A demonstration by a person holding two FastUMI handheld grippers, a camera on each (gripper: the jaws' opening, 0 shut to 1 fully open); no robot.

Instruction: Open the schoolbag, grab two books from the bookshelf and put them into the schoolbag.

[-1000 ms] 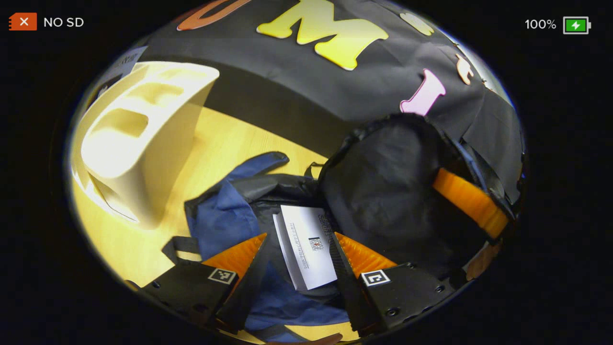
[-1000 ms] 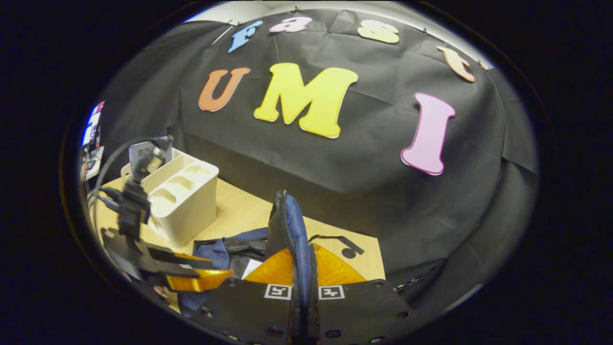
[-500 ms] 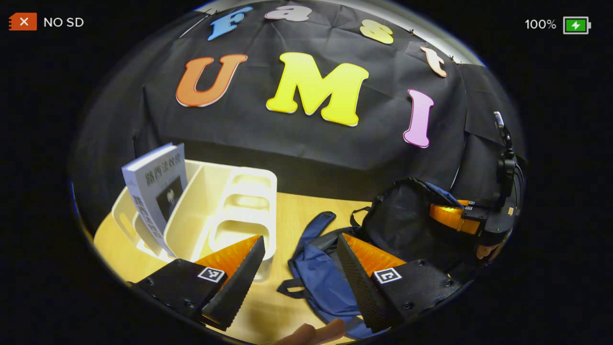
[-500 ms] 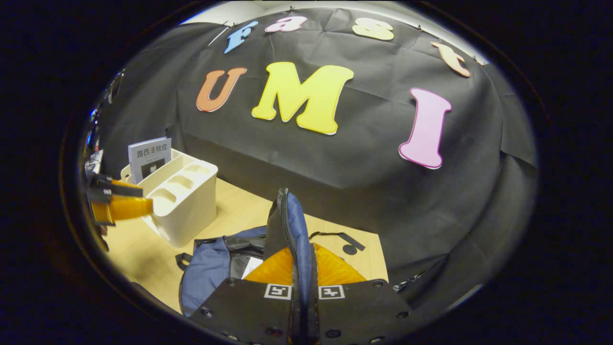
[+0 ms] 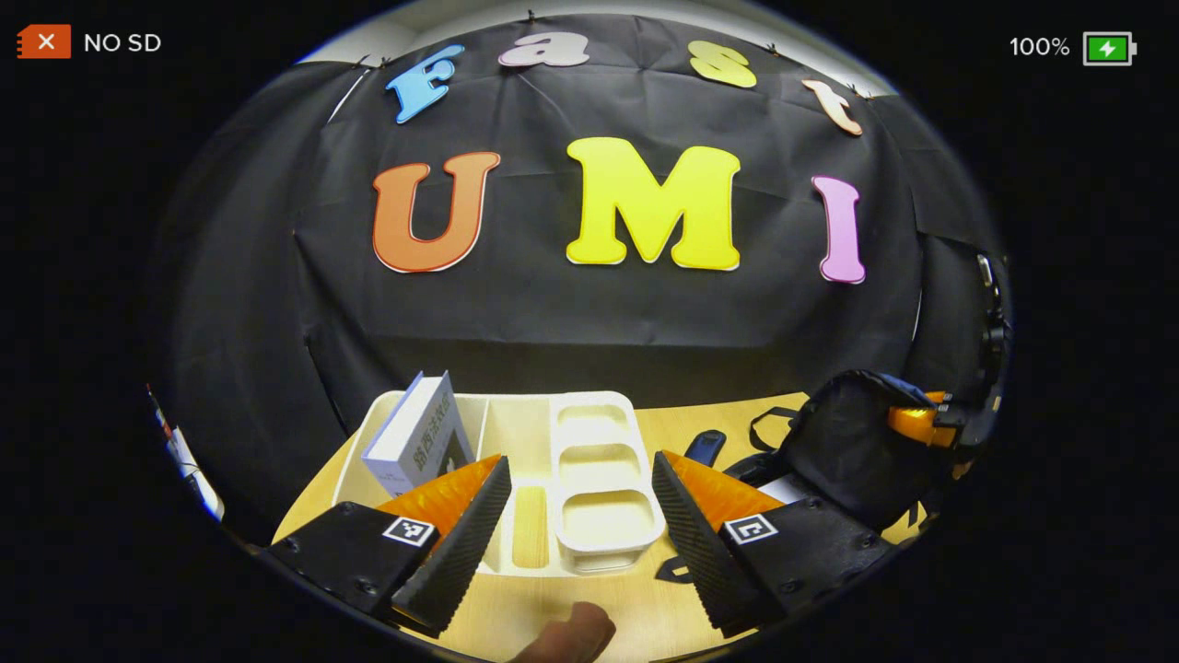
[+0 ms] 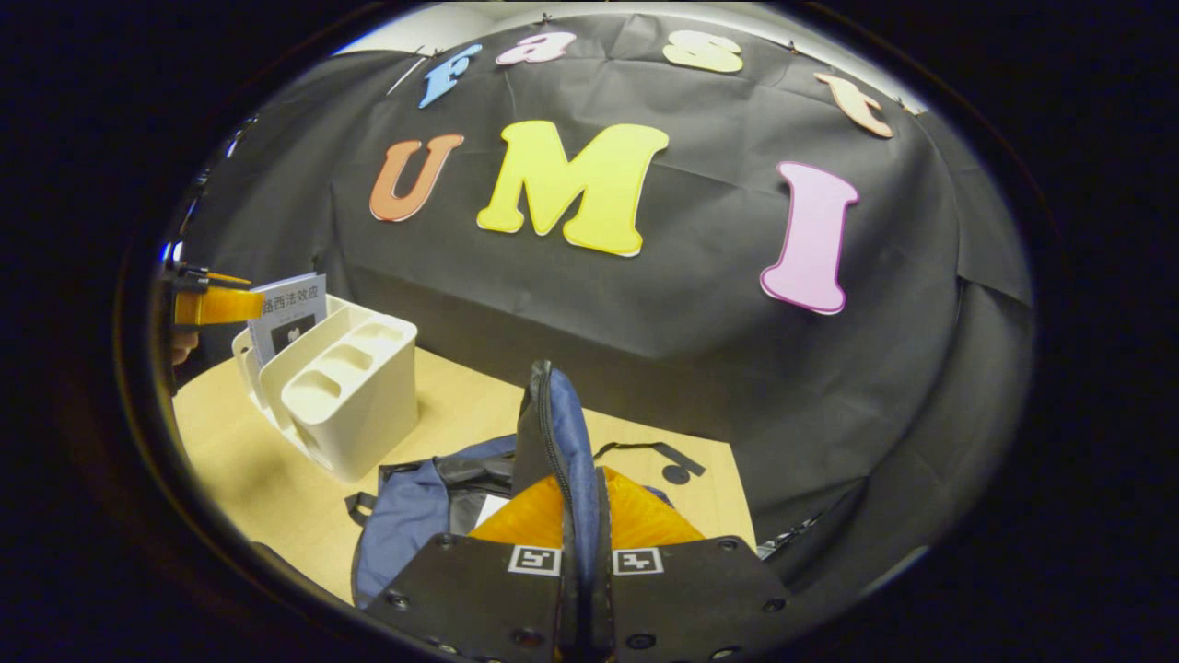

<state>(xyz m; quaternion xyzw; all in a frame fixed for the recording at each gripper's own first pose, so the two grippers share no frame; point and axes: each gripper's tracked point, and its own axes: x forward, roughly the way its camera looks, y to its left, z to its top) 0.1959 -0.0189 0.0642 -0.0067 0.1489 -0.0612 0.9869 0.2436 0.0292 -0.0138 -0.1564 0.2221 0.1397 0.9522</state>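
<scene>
Our left gripper (image 5: 576,502) has swung from the schoolbag to face the bookshelf.

Its jaws stand wide apart, empty, framing the cream bookshelf (image 5: 589,460) at lower centre, where a white book (image 5: 410,433) leans at left. Our right gripper (image 6: 578,516) stays clamped on the blue schoolbag's (image 6: 405,520) raised flap (image 6: 553,433), low centre; another book (image 6: 488,508) lies inside.

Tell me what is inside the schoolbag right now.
A white book shows in the schoolbag's opening, mostly covered. The right claw is shut on the raised flap, which hides the rest of the inside.
</scene>
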